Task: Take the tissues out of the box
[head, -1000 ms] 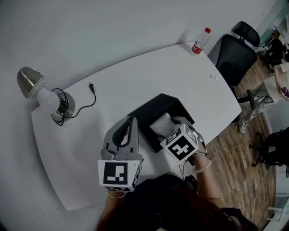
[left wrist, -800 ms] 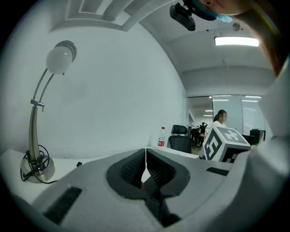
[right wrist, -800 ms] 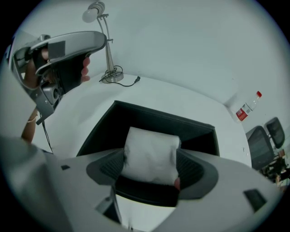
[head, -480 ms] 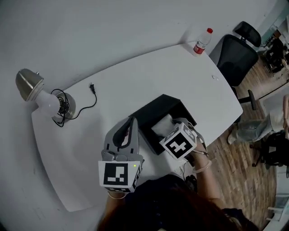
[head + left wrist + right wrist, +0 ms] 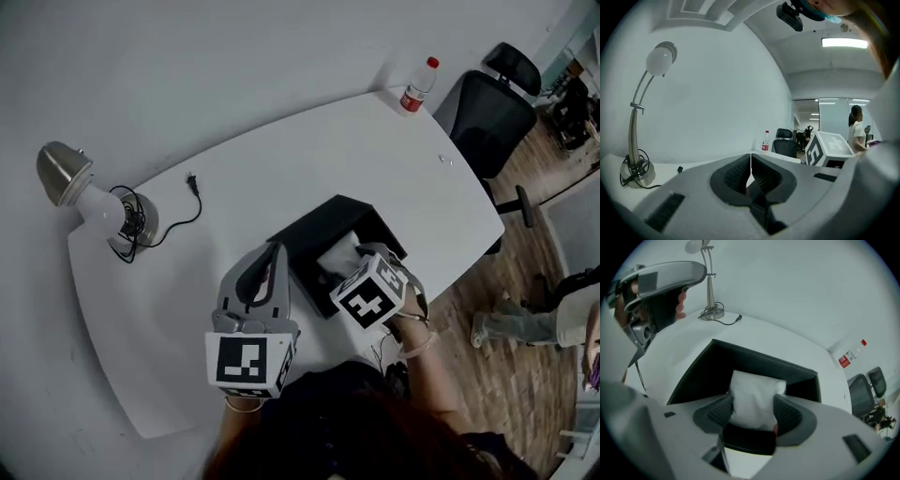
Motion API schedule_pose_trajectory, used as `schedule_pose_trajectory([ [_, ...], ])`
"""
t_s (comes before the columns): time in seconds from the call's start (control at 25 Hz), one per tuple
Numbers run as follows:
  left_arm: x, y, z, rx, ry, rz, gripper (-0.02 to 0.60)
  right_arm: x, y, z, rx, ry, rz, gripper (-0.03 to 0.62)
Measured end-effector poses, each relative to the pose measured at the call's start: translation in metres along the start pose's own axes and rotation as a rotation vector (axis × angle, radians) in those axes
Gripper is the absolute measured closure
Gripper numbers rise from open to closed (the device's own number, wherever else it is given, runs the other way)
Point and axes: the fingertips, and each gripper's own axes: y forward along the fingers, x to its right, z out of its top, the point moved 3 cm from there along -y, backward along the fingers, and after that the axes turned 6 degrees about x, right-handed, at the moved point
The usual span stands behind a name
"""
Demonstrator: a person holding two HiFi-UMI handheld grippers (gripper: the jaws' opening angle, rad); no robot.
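Observation:
An open black box (image 5: 328,223) lies on the white table (image 5: 281,159) in the head view. Inside it stands a white tissue pack (image 5: 754,394), seen in the head view as a pale patch (image 5: 336,253). My right gripper (image 5: 753,412) reaches into the box (image 5: 740,358). Its jaws are closing, and both pads touch the pack's sides. In the head view its marker cube hides most of the right gripper (image 5: 352,264). My left gripper (image 5: 275,249) hovers left of the box, jaws shut and empty (image 5: 750,161).
A desk lamp (image 5: 80,187) with a coiled cable and loose plug (image 5: 190,178) stands at the table's left end. A red-capped bottle (image 5: 416,88) is at the far right corner. A black office chair (image 5: 487,108) stands beyond it. A person (image 5: 553,323) is on the wooden floor at the right.
My right gripper has shifted slightly left and deeper over the tissue pack. My left gripper has stayed put. The person on the floor has walked toward the lower right.

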Motion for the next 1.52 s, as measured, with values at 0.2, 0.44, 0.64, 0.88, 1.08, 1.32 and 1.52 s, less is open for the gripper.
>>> schedule_pose_trajectory([
  [0.2,0.003,-0.004,0.005,0.008,0.018,0.006,0.555,0.001,-0.003,0.001,0.020,0.004,0.012,0.315],
  [0.44,0.005,-0.009,0.007,0.010,0.027,0.015,0.555,0.000,-0.007,0.002,0.049,0.011,0.021,0.316],
  [0.64,0.012,-0.012,0.006,0.010,0.028,0.012,0.555,-0.002,-0.014,0.005,0.087,0.017,0.023,0.316],
  [0.88,0.019,-0.016,0.008,0.011,0.033,0.010,0.555,-0.002,-0.025,0.007,0.138,0.029,0.020,0.316],
  [1.08,0.023,-0.023,0.011,0.020,0.041,0.021,0.555,0.002,-0.036,0.007,0.203,0.035,-0.002,0.316],
  [1.32,0.034,-0.033,0.011,0.021,0.043,0.021,0.555,0.003,-0.049,0.006,0.284,0.042,-0.030,0.316],
  [1.52,0.046,-0.042,0.010,0.021,0.044,0.018,0.555,0.003,-0.060,0.007,0.363,0.050,-0.062,0.318],
])
